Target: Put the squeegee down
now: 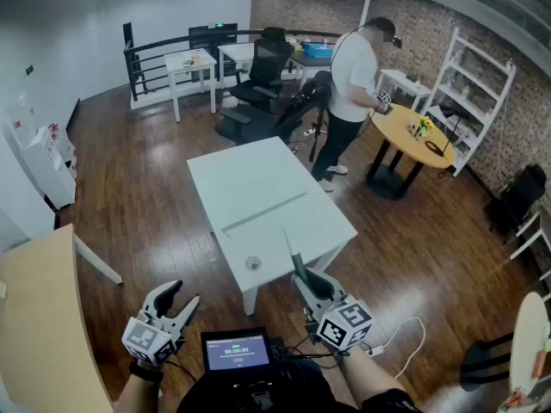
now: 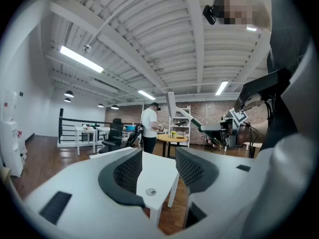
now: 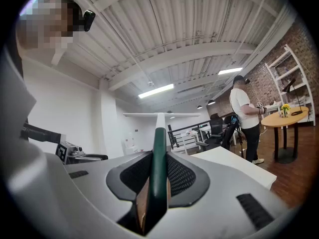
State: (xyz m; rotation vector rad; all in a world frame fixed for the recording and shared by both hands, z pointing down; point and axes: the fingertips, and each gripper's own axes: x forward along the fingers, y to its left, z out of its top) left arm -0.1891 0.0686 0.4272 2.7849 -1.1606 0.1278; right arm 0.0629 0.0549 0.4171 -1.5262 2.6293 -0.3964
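Green-handled squeegee point(image 3: 158, 148) sits clamped in right tongs point(image 3: 155, 176); left tongs point(image 2: 157, 168) gape empty. Next: lower it onto white surface point(image 1: 258, 188) at twelve o'clock.

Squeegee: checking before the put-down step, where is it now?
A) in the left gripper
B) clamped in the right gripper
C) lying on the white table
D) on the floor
B: the right gripper is shut on the squeegee by its green handle; the left gripper stands open, empty.

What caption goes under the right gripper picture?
Right gripper shut on a green-handled squeegee, white blade crosswise at its far end.
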